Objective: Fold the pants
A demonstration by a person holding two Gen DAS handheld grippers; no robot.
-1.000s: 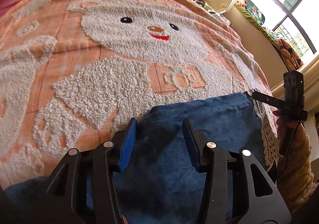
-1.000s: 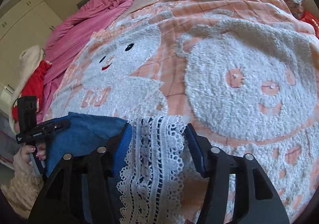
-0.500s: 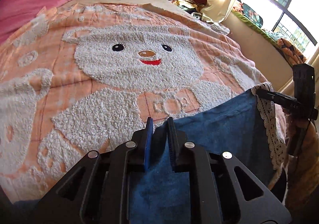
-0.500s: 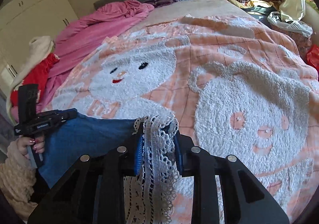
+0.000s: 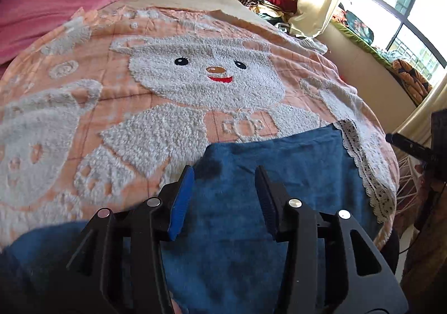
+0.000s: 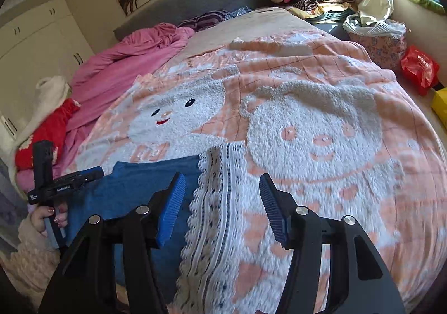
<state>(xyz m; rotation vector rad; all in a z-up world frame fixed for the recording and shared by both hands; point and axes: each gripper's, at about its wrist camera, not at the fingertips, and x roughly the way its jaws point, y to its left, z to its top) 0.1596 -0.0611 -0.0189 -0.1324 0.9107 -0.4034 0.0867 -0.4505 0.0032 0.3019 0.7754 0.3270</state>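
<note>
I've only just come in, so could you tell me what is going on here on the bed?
A person with a handheld gripper in each hand is folding a pair of blue pants with a white lace trim on an orange bear-pattern blanket. At this moment both grippers are open and hold nothing: the left gripper hovers over the blue cloth, the right gripper over the lace edge. The pants lie flat on the blanket.

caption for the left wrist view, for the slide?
Left gripper, jaws open, above blue pants with a lace hem on a bear-pattern blanket.
</note>
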